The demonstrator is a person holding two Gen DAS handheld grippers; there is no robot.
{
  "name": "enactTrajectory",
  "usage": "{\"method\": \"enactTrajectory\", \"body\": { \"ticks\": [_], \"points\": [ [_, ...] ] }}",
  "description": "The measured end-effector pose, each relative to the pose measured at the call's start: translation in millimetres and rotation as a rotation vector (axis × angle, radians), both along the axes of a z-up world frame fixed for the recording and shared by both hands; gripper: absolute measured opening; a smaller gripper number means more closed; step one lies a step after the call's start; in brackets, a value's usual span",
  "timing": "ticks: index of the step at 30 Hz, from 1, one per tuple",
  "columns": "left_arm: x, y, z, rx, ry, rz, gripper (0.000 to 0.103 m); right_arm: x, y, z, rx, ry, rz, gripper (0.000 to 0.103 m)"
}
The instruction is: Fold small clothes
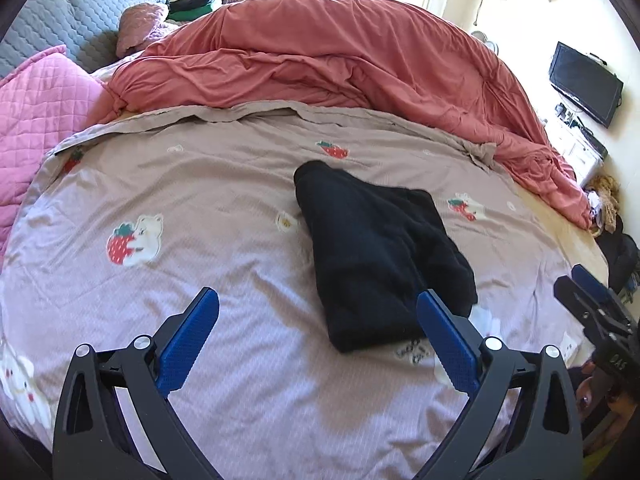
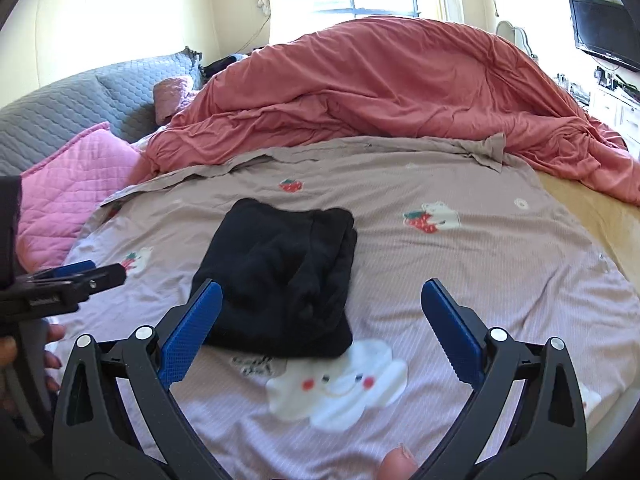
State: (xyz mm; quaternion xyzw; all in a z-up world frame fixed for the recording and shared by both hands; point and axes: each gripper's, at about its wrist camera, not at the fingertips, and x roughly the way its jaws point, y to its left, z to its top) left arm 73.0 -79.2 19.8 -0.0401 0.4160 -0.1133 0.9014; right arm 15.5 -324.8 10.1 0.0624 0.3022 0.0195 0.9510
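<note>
A small black garment (image 1: 376,256) lies folded in a compact bundle on the strawberry-print sheet (image 1: 200,184); it also shows in the right wrist view (image 2: 280,276). My left gripper (image 1: 318,320) is open and empty, its right finger beside the bundle's near edge. My right gripper (image 2: 322,312) is open and empty, just in front of the bundle. The right gripper shows at the right edge of the left wrist view (image 1: 588,296). The left gripper shows at the left edge of the right wrist view (image 2: 80,276).
A rumpled red duvet (image 1: 340,56) is heaped across the far side of the bed. A pink quilted pillow (image 1: 36,112) and a grey quilt (image 1: 80,24) lie at far left. A monitor (image 1: 584,84) and shelves stand at right. Bare yellow mattress (image 1: 572,236) shows at right.
</note>
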Motion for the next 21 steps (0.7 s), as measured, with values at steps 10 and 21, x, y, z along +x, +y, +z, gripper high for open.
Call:
{"method": "enactTrajectory", "body": {
  "ticks": [10, 21],
  "points": [
    [-27, 5, -11, 0.025, 0.058, -0.017, 0.099, -13, 17, 6, -0.013, 0.023, -0.02, 0.094],
    [-33, 18, -26, 0.033, 0.119, 0.021, 0.099, -18, 35, -25, -0.067, 0.179, -0.046, 0.094]
  ]
}}
